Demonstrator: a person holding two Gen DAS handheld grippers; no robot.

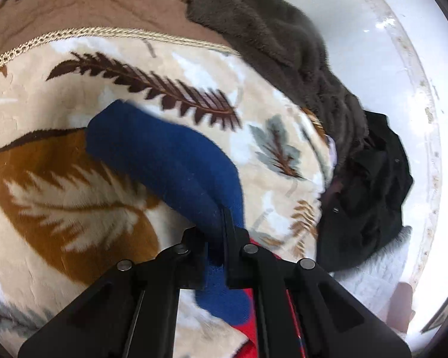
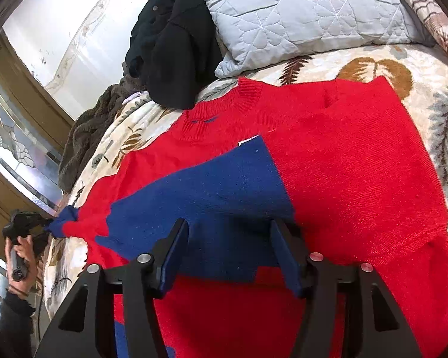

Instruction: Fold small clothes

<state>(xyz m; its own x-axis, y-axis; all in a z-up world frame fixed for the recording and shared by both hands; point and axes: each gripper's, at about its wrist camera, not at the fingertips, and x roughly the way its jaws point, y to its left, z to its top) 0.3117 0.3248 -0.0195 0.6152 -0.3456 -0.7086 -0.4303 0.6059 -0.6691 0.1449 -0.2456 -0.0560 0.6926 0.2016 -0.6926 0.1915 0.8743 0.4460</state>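
A small red and blue knit sweater (image 2: 328,161) lies flat on the leaf-patterned blanket (image 2: 373,59), collar toward the pillow. One sleeve is folded across its chest as a blue band (image 2: 209,191). My right gripper (image 2: 228,238) is open just above the blue band, holding nothing. My left gripper (image 1: 216,238) is shut on the blue cuff (image 1: 170,161) of the other sleeve, which is pulled out over the blanket (image 1: 74,179). In the right wrist view the left gripper (image 2: 46,225) shows at the far left, pinching that sleeve end.
A black garment (image 2: 170,47) and a grey quilted pillow (image 2: 298,15) lie beyond the collar. A dark grey fleece (image 1: 268,44) and the black garment (image 1: 370,194) lie along the bed's edge by a white wall (image 1: 373,29).
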